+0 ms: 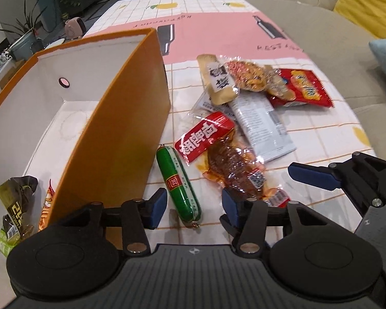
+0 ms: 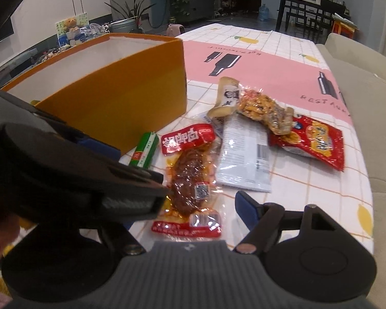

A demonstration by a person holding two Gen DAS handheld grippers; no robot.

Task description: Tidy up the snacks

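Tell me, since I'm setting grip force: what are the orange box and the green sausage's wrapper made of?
The tall orange open-topped box looks like matte paperboard: stiff flat walls, white inner faces. The green tube-shaped sausage seems cased in glossy plastic film, with a small clip at its end, probably metal.

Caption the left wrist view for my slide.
Left gripper open over a green sausage beside the orange box; more snack packets lie loose on the tablecloth.
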